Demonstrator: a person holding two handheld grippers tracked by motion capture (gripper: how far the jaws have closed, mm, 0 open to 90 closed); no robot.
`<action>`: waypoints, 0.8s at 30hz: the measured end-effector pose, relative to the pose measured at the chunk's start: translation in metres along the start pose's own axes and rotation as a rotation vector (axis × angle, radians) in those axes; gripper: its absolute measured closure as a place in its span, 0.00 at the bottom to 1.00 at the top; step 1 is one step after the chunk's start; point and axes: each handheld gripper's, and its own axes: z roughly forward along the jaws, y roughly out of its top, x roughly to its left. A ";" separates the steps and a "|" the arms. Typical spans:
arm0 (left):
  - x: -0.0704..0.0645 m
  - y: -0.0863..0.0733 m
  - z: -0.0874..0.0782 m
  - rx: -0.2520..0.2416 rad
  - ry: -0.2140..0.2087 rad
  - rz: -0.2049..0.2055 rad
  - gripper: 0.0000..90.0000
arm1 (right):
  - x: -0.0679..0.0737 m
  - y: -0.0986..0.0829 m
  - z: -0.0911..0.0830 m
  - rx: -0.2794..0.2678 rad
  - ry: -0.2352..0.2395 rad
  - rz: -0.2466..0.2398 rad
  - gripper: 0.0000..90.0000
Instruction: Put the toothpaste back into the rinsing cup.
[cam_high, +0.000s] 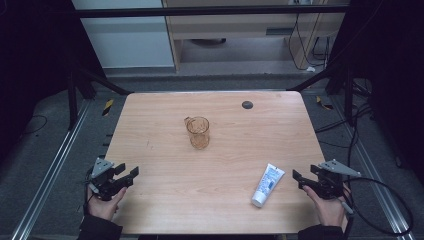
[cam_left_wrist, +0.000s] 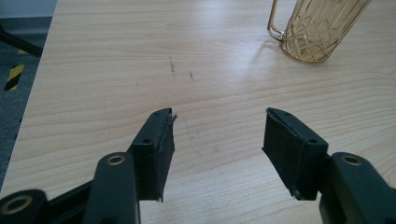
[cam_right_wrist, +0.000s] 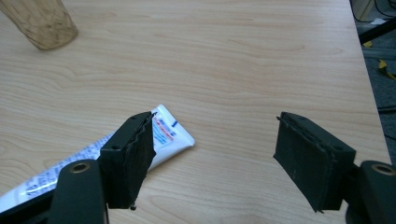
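An amber glass mug (cam_high: 198, 131) stands upright near the middle of the wooden table (cam_high: 165, 197). A white tube with blue print (cam_high: 268, 184) lies flat near the front right, its cap toward the front edge. My left gripper (cam_high: 129, 171) is held open at the front left, holding nothing. In the left gripper view its jaws (cam_left_wrist: 220, 113) stand wide apart over bare wood, with the mug (cam_left_wrist: 317, 28) far ahead to the right. My right gripper (cam_high: 304, 173) is open just right of the tube. In the right gripper view (cam_right_wrist: 215, 116) the tube (cam_right_wrist: 170, 135) lies behind the left jaw.
A small dark round disc (cam_high: 247, 104) sits in the tabletop at the back right. Cables (cam_high: 385, 200) trail over the floor to the right of the table. Metal rails (cam_high: 50, 170) run along the floor at the left. The mug's base (cam_right_wrist: 42, 21) appears at the upper left of the right gripper view.
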 end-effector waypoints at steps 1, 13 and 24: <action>0.000 0.000 0.000 0.000 0.000 0.000 0.48 | 0.002 0.002 -0.001 -0.001 0.000 0.003 0.31; -0.001 0.000 -0.003 0.015 0.004 0.006 0.53 | 0.027 0.008 0.000 0.045 -0.027 -0.033 0.30; -0.006 -0.005 0.006 0.027 -0.013 0.037 0.50 | 0.035 0.002 0.001 0.096 0.018 -0.057 0.68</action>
